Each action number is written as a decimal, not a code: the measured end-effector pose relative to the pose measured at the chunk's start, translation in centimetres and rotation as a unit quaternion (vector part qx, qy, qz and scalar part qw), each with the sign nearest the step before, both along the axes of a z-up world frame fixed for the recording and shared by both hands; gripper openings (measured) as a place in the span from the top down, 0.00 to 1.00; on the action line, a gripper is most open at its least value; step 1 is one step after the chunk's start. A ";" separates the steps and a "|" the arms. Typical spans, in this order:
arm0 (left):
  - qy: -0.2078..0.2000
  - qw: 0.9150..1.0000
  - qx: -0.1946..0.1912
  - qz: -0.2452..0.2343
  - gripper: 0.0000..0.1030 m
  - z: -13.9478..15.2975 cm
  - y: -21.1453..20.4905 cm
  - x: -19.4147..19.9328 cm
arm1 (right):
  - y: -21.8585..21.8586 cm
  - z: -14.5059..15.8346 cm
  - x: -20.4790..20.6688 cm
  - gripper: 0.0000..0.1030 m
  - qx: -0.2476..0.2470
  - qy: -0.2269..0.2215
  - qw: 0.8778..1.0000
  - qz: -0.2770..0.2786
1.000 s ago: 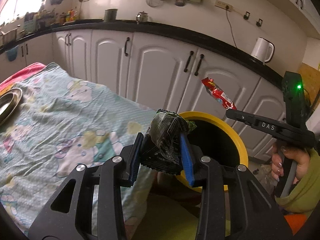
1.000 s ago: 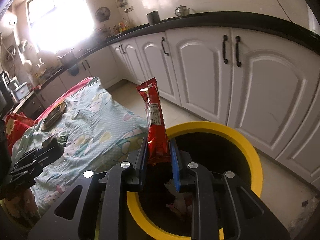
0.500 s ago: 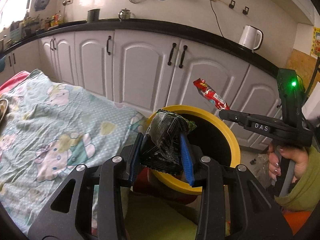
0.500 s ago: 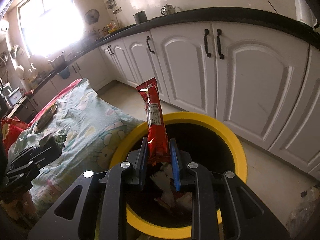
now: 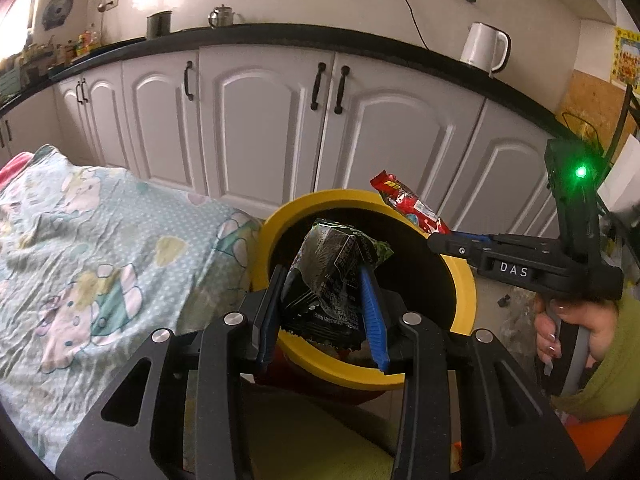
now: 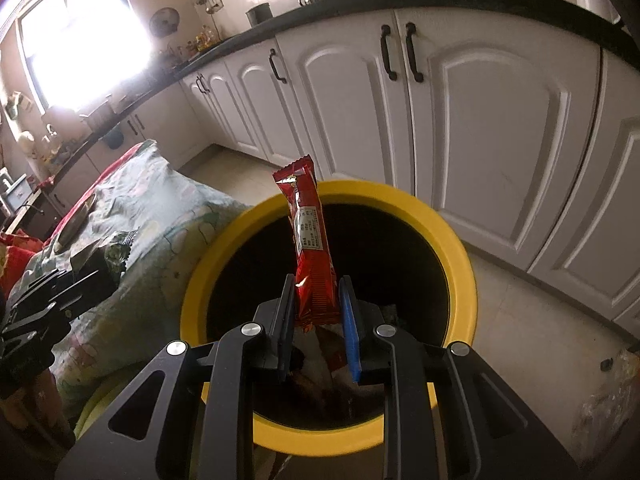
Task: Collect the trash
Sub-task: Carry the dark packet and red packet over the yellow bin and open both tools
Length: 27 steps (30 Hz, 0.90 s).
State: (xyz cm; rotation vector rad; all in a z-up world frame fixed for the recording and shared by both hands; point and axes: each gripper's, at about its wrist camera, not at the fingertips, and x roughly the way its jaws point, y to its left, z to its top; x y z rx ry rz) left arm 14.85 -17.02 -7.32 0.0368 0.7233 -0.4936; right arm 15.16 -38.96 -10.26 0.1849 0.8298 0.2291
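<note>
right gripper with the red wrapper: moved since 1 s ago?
Yes. The right gripper, shut on the long red snack wrapper, has advanced over the yellow-rimmed trash bin; its fingers now sit inside the rim, not at its near edge.

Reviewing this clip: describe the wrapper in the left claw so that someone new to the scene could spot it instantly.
Find the yellow-rimmed bin on the floor before the white cabinets. Over its near rim the left claw pinches a crumpled dark green wrapper with white print. Unlike the slim red wrapper in the right claw, it is wide, dark and creased.
</note>
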 end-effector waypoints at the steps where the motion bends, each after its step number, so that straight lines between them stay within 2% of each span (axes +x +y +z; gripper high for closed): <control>1: 0.002 1.000 0.002 -0.002 0.72 -0.2 -0.2 0.0 | -0.1 -0.2 -0.1 0.80 0.001 0.002 1.000 -0.001; 23: 0.026 0.999 0.028 -0.030 0.70 -2.6 -2.8 2.4 | -1.7 -0.5 0.7 0.78 0.020 0.004 0.999 -0.030; 25: 0.027 0.999 0.028 -0.027 0.66 -2.6 -2.8 2.6 | -1.9 -0.4 0.7 0.78 0.022 0.004 0.999 -0.035; 27: 0.026 0.999 0.028 -0.024 0.58 -2.5 -2.8 2.6 | -2.1 -0.5 0.7 0.76 0.024 0.004 0.999 -0.038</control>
